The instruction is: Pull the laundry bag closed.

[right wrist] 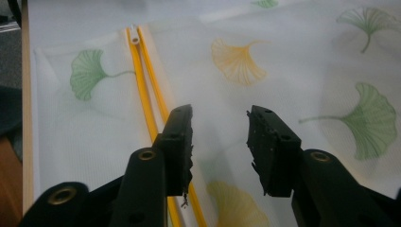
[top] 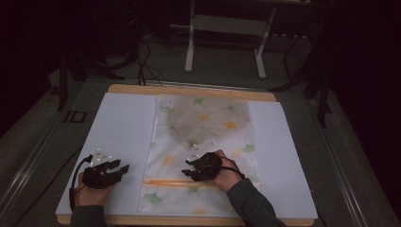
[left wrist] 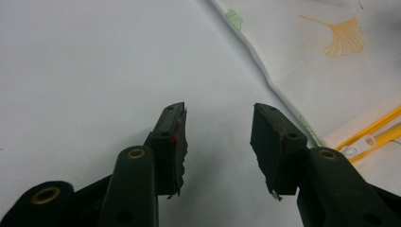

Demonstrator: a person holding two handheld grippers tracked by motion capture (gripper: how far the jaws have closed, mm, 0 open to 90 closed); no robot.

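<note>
On one white board (top: pixel 118 123), one leaf-print zip bag (top: pixel 208 127), two tools (top: pixel 115 169) (top: pixel 188 168) agape, empty

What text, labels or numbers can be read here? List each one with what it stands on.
"ID": pale block mark on the dark floor mat left of the table; the reading is uncertain.
Mesh bag: printed ginkgo leaves, no words.
Yellow zipper: no lettering.
White board: blank.
</note>
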